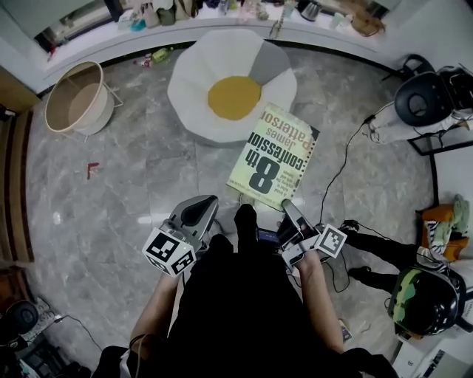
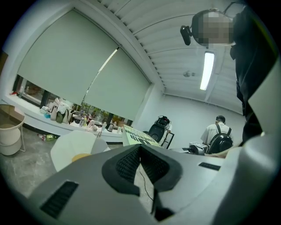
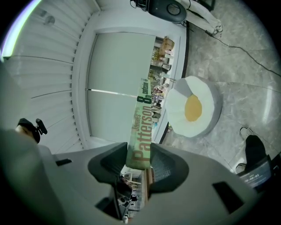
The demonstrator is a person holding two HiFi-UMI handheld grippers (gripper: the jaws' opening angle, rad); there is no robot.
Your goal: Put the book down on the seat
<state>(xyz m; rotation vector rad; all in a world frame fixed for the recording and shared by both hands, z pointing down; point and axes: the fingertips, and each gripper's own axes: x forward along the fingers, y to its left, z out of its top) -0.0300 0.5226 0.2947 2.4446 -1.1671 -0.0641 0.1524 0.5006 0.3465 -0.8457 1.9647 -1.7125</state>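
Observation:
The book, a pale green paperback with a large "8" on its cover, hangs in the air just in front of the seat. My right gripper is shut on its near lower edge. In the right gripper view the book's spine stands between the two pads of the right gripper. The seat is a white floor cushion shaped like a fried egg with a yellow middle; it also shows as the cushion. My left gripper hovers left of the book, shut and holding nothing.
A round beige basket stands at the far left. A black office chair and a cable lie to the right. A cluttered window ledge runs behind the seat. A person with a backpack stands further off.

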